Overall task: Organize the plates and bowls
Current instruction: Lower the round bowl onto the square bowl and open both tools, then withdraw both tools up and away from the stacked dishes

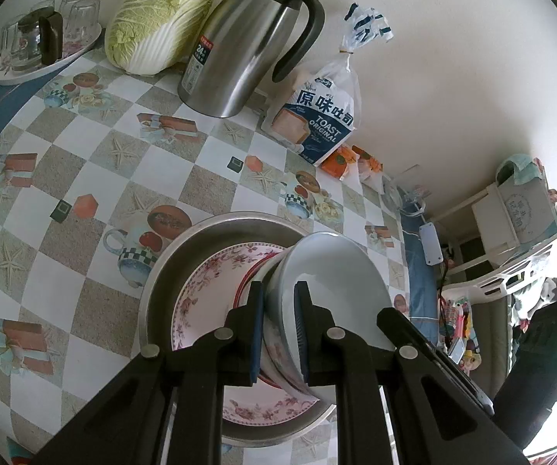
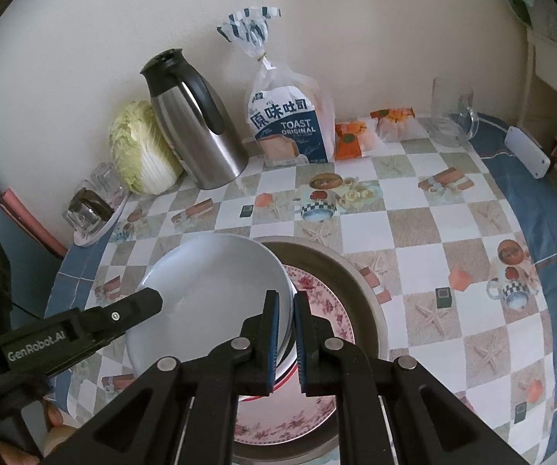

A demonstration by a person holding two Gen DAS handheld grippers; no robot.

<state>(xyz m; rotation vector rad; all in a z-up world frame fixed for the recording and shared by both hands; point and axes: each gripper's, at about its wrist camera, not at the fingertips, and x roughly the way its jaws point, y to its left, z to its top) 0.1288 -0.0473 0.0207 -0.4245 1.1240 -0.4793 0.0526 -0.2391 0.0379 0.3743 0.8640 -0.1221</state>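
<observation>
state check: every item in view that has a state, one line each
left gripper: shut on white bowl rim
right gripper: shut on white bowl rim
white bowl: tilted, held over the stack
floral plate: lying in metal basin
thermos jug: upright, lid on
toast bag: tied shut

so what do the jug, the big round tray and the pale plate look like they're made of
Jug: brushed stainless steel, streaky sheen; black handle and lid look plastic.
Round tray: dull grey metal, likely steel or aluminium.
Pale plate: smooth glossy grey-blue, probably glazed ceramic, possibly melamine.
</observation>
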